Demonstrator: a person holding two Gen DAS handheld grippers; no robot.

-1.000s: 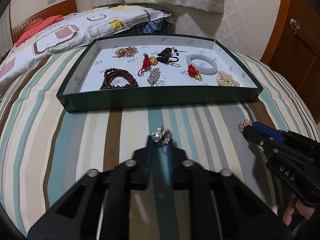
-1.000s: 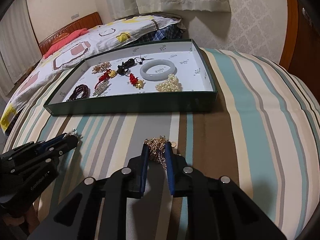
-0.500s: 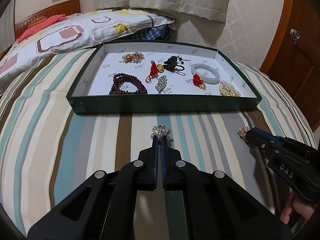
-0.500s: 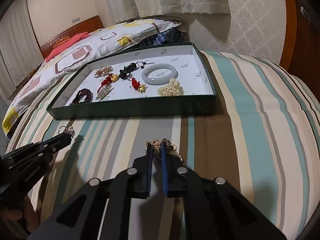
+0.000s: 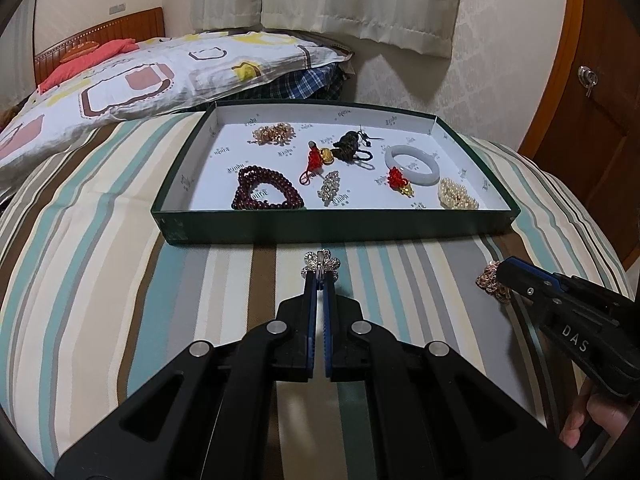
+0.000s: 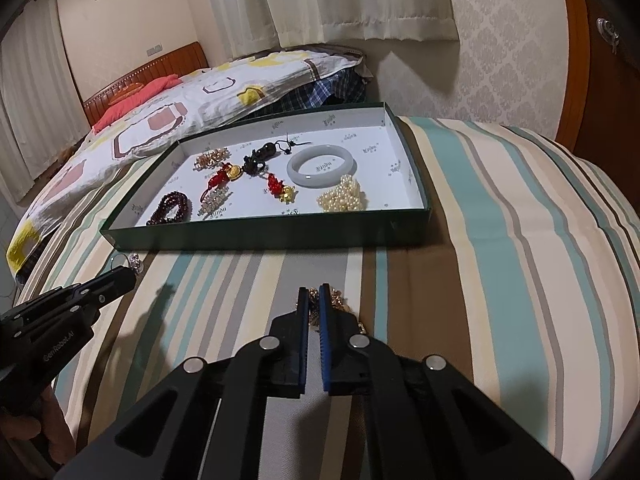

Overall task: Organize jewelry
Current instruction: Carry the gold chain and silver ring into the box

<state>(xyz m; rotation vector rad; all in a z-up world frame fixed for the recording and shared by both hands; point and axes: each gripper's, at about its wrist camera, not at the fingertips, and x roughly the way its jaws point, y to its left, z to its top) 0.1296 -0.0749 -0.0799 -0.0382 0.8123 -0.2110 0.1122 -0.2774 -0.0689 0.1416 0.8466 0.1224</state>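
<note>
— Just past the tips of the left gripper [image 5: 320,276], what's that sparkle?

— A silver rhinestone brooch [image 5: 321,265], shaped like a small flower. The blue pads are closed tight on it, with barely a sliver between them, and its petals fan out to either side of the tips. It sits over the striped bedcover [image 5: 120,280], a little short of the near wall of the green tray [image 5: 336,224].

— And the right gripper [image 6: 314,300]?

— Its jaws have just been closing, and now they pinch a rose-gold chain bracelet [image 6: 340,300]. Most of the chain bunches up to the right of the tips and trails back beside the right finger. From the left wrist view the same gripper comes in from the right edge, with the chain clumped at its nose and a bit of a hand [image 5: 592,420] showing under the handle.

— How far apart are the two grippers?

— Well apart, side by side on the near side of the tray, both aimed toward it and angled down at the bedcover.

— What's beyond them in the tray?

— Ahead of the left gripper, a dark red bead bracelet [image 5: 266,194] lies nearest, with a second silver brooch [image 5: 330,188] just to its right. Further right come a pale jade bangle [image 5: 412,160] and a heap of pearls [image 5: 456,196] close to the near wall. Toward the far wall lie a gold bead cluster [image 5: 274,134], a dark carved pendant on cord [image 5: 348,146] and two red knot charms; the nearer red knot charm [image 5: 398,179] touches the bangle.

— Anything behind the tray?

— A patterned pillow [image 5: 140,76] to the far left.
</note>
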